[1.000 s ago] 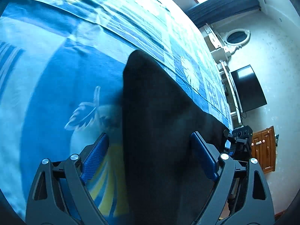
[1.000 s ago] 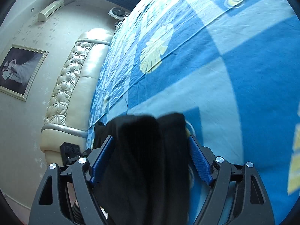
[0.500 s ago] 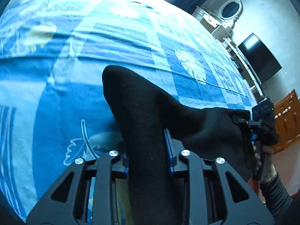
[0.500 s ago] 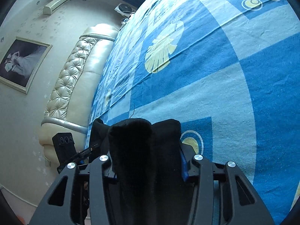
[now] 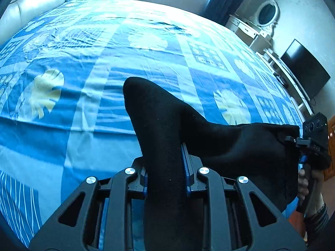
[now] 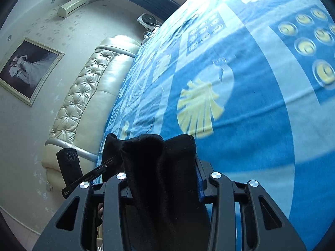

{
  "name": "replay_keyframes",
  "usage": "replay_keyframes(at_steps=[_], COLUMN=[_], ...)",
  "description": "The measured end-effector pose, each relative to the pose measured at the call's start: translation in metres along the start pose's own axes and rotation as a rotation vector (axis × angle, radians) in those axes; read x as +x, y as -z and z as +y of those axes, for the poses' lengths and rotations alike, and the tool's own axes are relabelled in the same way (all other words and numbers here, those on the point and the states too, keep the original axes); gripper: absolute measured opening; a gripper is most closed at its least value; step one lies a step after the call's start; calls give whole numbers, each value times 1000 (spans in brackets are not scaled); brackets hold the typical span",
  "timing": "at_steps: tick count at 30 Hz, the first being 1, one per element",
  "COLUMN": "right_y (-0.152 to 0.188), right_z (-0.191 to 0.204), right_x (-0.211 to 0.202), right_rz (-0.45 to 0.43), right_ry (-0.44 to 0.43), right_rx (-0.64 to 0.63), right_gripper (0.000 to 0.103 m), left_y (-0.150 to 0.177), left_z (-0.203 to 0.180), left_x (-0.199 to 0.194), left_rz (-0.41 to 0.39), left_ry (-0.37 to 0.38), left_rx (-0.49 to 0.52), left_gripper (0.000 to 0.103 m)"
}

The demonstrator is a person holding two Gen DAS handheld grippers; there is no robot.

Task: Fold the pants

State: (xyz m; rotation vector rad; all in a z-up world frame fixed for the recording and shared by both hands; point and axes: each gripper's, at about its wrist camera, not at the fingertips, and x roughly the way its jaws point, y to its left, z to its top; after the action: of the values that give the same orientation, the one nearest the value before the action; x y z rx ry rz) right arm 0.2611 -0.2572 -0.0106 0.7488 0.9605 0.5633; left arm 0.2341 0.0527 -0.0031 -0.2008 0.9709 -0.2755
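Observation:
Black pants (image 5: 159, 113) rise off the blue patterned bed sheet (image 5: 83, 104), stretched between both grippers. My left gripper (image 5: 165, 161) is shut on one bunched end, and the fabric sticks up past its blue pads. From there the cloth runs right to the other tool, held by a person's hand (image 5: 303, 179). In the right wrist view my right gripper (image 6: 162, 167) has its jaws closing on a thick bundle of the pants (image 6: 146, 146), with the pads pressing on the fabric. The rest of the garment hangs hidden below both tools.
The bed sheet (image 6: 251, 125) spreads wide ahead of both grippers. A cream tufted headboard (image 6: 88, 96) and a framed picture (image 6: 27, 69) stand at the left. A dark TV (image 5: 303, 71) and a white dresser with an oval mirror (image 5: 268, 14) line the right wall.
Both grippers went from wide open around the flat pants to clamped on the fabric. Both have risen and tipped up, lifting the pants off the sheet.

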Motion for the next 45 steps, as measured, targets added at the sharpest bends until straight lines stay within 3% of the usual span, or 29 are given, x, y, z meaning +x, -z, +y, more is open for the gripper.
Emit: replay_keyframes(at_steps=[6,11,17,45], right_y=[-27,-26,-18,-16], right_z=[-7,-32,-57,-65], right_x=[18,31,35,32], right_rz=[0,23,16,4], right_ry=[21,34,-24,-57], right_rx=[1,57,129,135], right_gripper=[39,39,39,39], left_y=[-26,-21,-19,-16], left_z=[6,14,14,16], left_x=[26,40,45,47], left_rz=[14,33,31,21], left_ry=[-61,-73,-79,-82], left_rx=[27,24,33,50], left_gripper=[23,25,28,33])
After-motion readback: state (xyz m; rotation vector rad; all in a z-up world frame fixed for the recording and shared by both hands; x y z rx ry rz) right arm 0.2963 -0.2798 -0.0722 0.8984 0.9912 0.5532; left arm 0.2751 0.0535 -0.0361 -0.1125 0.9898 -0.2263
